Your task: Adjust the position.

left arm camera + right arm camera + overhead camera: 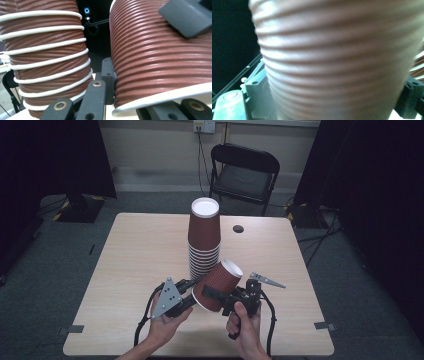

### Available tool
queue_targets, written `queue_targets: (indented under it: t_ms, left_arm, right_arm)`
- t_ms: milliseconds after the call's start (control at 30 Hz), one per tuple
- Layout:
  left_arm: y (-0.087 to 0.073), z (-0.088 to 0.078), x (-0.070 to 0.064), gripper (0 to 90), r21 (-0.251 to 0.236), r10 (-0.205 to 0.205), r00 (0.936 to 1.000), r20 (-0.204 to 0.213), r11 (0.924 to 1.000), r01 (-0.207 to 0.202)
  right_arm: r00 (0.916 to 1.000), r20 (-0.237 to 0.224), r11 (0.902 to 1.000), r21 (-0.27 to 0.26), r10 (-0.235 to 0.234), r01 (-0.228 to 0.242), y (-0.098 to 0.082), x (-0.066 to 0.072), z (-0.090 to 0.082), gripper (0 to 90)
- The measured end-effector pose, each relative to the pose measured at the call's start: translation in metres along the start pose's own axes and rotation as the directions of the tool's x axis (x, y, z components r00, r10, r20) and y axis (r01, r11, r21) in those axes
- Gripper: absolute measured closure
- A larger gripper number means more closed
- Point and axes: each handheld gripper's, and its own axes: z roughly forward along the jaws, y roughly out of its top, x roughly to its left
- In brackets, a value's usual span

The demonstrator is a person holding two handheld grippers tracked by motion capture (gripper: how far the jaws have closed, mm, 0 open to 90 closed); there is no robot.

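Plausibly the ribbed paper cup (218, 285), gripped by the right gripper (216, 296) with the left gripper (192, 282) closed on its rim at 9 o'clock, crumples or topples the cup stack (204, 240) at 12 o'clock

No writing, label, brand, number or sign can be read in any of the views. The ribbed brown paper cups (204, 232) carry only plain ridges and white rims, with no print on them. The wall socket plate (204, 125) behind the chair is too small to make out any marking.
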Motion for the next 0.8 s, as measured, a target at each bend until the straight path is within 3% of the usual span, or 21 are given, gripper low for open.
queue_targets:
  t_ms: [100, 200, 300, 533, 600, 633, 667, 800]
  left_arm:
    - [-0.002, 0.001, -0.001, 82.9, -0.005, -0.025, 0.9997, 0.003, 0.9997, 0.025]
    - [-0.003, 0.001, -0.004, 83.5, 0.001, -0.018, 0.9996, 0.023, 0.9998, 0.018]
    - [-0.003, 0.001, -0.006, 83.8, 0.013, -0.039, 0.9981, 0.048, 0.9992, 0.039]
    - [-0.006, -0.006, -0.003, 84.3, 0.087, -0.095, 0.9908, 0.096, 0.9924, 0.087]
    - [-0.006, -0.008, -0.003, 84.4, 0.122, -0.13, 0.9833, 0.127, 0.9859, 0.114]
    - [-0.005, -0.01, -0.003, 84.5, 0.133, -0.124, 0.9843, 0.126, 0.9853, 0.107]
    - [-0.005, -0.01, -0.002, 84.5, 0.146, -0.143, 0.9801, 0.138, 0.9817, 0.123]
    - [-0.003, -0.013, 0.002, 84.5, 0.206, -0.18, 0.9729, 0.145, 0.9672, 0.148]
  right_arm:
    - [0.9999, 0.001, 0.9997, -0.021, -0.011, 0.011, 0.002, -0.001, -0.002, 12.0]
    - [0.9999, 0.0, 0.9981, -0.061, -0.014, 0.014, 0.005, -0.004, -0.007, 12.8]
    - [0.9998, 0.006, 0.9958, -0.09, -0.018, 0.018, 0.011, -0.006, -0.012, 12.5]
    - [0.9981, 0.049, 0.9909, -0.127, -0.038, 0.044, 0.02, -0.01, -0.022, 12.7]
    - [0.9976, 0.057, 0.99, -0.133, -0.039, 0.047, 0.021, -0.013, -0.023, 12.7]
    - [0.9971, 0.063, 0.9904, -0.129, -0.043, 0.051, 0.021, -0.014, -0.024, 12.8]
    - [0.9964, 0.071, 0.9899, -0.13, -0.047, 0.056, 0.022, -0.014, -0.024, 12.8]
    - [0.9946, 0.085, 0.9889, -0.131, -0.06, 0.07, 0.023, -0.016, -0.026, 12.8]
